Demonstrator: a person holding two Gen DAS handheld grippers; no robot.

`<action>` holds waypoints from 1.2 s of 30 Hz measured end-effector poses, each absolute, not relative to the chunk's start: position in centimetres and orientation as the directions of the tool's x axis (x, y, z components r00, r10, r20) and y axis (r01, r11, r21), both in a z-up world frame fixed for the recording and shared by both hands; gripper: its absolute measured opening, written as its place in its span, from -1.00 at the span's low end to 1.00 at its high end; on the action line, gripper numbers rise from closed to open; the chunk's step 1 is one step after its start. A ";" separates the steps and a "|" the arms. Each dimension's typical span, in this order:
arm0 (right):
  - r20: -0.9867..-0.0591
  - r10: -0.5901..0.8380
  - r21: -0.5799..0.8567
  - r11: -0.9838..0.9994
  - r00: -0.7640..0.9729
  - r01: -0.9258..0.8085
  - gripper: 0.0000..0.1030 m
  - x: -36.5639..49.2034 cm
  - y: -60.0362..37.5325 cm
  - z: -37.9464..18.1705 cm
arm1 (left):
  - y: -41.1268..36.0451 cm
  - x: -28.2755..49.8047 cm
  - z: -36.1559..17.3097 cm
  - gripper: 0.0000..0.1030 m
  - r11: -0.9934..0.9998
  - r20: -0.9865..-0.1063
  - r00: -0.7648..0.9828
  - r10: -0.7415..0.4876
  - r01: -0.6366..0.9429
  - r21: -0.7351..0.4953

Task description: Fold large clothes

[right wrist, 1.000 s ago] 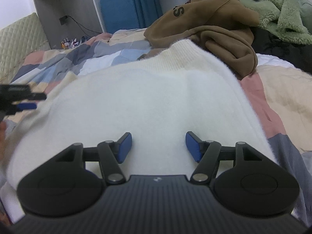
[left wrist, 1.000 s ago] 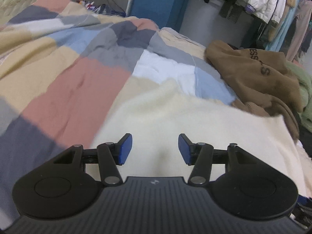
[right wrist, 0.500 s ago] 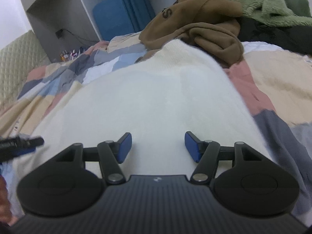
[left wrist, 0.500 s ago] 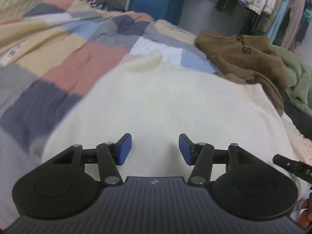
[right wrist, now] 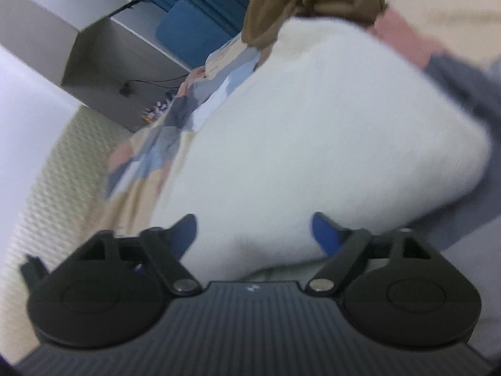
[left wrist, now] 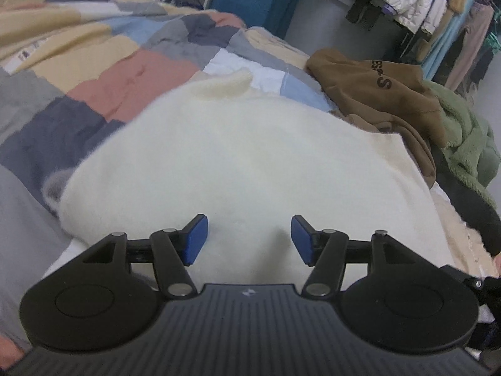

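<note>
I am holding my left gripper over the near part of the cream sweater, its blue pads spreading apart and pinching nothing, with only the fleece lying beneath the gap. My right gripper is tilting over the same sweater, its jaws opening wide and empty in a blurred view. The sweater is lying folded on the patchwork quilt, with a brown hoodie and a green fleece lying beyond it.
</note>
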State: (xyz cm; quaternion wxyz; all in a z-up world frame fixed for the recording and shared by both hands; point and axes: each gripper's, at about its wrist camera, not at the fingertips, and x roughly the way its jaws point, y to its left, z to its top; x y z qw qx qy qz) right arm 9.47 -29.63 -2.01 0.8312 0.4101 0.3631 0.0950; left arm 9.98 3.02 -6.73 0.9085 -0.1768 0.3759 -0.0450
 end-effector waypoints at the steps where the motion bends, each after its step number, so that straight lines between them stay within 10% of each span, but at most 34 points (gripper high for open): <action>1: -0.523 0.471 0.768 0.621 0.710 0.154 0.68 9.6 -29.7 -2.4 | 3.2 10.1 -6.9 0.27 0.928 -0.669 0.710 -0.222 -0.057 -0.368; 15: -0.438 0.649 0.898 0.349 0.622 0.268 0.82 12.9 -28.8 -8.8 | 3.1 9.2 -6.5 0.63 0.792 -0.617 0.616 -0.490 0.018 -0.610; 36: -0.162 0.612 0.986 0.065 0.774 0.156 0.84 13.7 -30.7 -6.9 | 5.5 11.8 -14.3 0.90 0.445 -0.552 0.469 -0.690 -0.327 -0.834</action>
